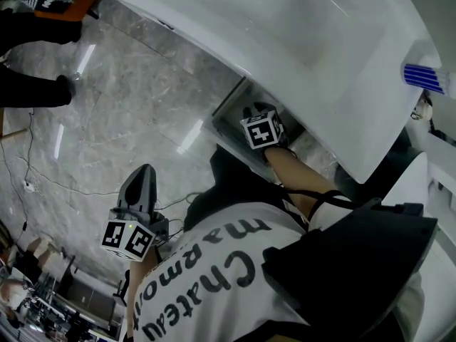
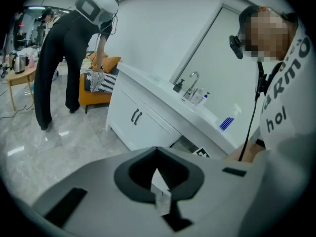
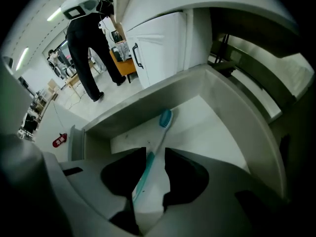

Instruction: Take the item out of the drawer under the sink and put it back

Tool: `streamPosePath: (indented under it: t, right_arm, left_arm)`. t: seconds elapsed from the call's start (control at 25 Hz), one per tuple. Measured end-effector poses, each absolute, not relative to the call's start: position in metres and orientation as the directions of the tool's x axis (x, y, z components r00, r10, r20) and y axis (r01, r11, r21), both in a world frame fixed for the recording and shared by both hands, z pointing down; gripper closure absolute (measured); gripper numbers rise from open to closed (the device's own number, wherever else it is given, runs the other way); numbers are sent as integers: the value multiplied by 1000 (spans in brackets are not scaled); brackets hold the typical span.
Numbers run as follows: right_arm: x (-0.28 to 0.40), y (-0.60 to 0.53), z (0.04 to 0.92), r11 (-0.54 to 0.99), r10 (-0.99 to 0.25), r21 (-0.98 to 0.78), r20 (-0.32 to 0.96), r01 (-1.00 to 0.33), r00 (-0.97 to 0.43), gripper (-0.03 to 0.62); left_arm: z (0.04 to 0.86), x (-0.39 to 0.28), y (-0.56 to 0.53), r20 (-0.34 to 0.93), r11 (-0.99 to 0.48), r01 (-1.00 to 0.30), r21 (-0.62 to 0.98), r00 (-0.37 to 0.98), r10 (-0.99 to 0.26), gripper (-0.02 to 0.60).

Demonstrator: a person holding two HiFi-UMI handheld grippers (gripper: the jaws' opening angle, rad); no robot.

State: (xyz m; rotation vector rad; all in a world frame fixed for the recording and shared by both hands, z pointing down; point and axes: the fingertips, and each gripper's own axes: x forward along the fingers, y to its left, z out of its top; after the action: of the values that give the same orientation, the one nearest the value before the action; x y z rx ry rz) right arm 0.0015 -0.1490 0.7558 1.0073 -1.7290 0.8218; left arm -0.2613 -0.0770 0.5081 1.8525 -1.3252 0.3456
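Note:
A teal and white toothbrush (image 3: 159, 135) lies on the white floor of the pulled-out drawer (image 3: 212, 132) under the sink (image 1: 299, 41). My right gripper (image 3: 155, 151) points steeply down into that drawer, open, with the toothbrush handle running up between its fingers and its bristle head beyond the tips. In the head view the right gripper (image 1: 262, 123) reaches into the drawer (image 1: 229, 112), its tips hidden below the basin's edge. My left gripper (image 1: 140, 182) hangs over the marble floor left of my body, shut and empty, also seen as the left gripper (image 2: 157, 151).
A second person in black (image 2: 64, 58) bends over an orange seat (image 2: 98, 90) beside the white cabinet doors (image 2: 136, 117). A faucet (image 2: 191, 80) and a blue-striped bottle (image 1: 426, 77) stand on the counter. Cables (image 1: 43, 184) trail across the marble floor.

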Motion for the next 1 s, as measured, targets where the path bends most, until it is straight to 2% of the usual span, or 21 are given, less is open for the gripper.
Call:
streamPosePath:
  t: [0.12, 0.28, 0.56, 0.76, 1.0]
  right_arm:
    - [3, -151, 756, 421, -278, -79, 937, -904, -211, 477]
    - [8, -151, 758, 393, -282, -98, 934, -914, -221, 523]
    - [14, -154, 759, 376, -319, -101, 919, -921, -231, 536]
    - [17, -152, 757, 279, -286, -173, 924, -945, -254, 546]
    - [18, -150, 756, 268, -247, -207, 929, -941, -275, 548]
  left_arm:
    - [511, -258, -75, 626, -111, -877, 468, 418, -658, 574]
    - [517, -243, -68, 630, -141, -864, 484, 455, -629, 574]
    - [521, -235, -62, 632, -139, -858, 494, 465, -620, 574]
    - [523, -233, -55, 634, -142, -854, 501, 474, -611, 574]
    - [520, -219, -55, 624, -173, -848, 501, 492, -607, 574]
